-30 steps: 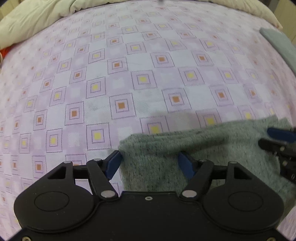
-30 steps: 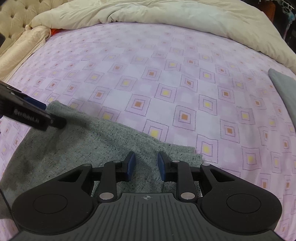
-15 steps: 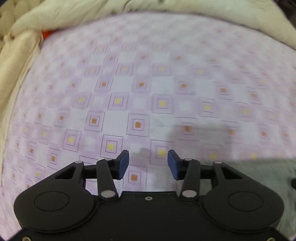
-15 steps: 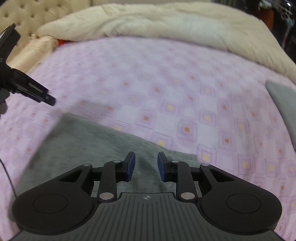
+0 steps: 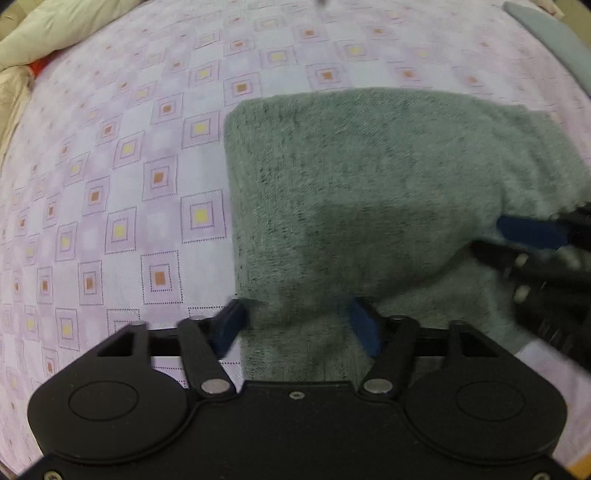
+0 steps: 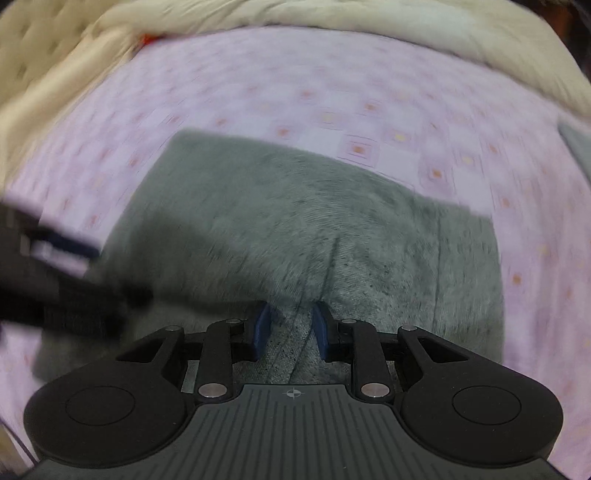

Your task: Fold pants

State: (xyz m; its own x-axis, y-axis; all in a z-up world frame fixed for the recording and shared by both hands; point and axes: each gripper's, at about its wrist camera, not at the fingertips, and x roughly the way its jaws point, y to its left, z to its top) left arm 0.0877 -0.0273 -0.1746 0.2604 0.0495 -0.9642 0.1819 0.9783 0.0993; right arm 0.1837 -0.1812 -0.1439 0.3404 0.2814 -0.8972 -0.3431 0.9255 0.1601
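Gripping a pinched ridge of pants [image 6: 332,229], right gripper [image 6: 290,325]; left gripper [image 5: 299,317] jaws opening, spread astride the cloth edge on the bed [image 5: 122,192].

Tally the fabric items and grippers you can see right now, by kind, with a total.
Grey knit pants, folded on the bed: 1
Purple checked bedsheet: 1
Cream quilted duvet, bunched at the far edge: 1
Plain grey cloth, partly in view at the right edge: 1
Black two-finger grippers with blue pads, left gripper and right gripper: 2
Total: 6

The left tool [image 5: 295,325] has swung back over the gray pants [image 5: 362,192], its jaws opening.
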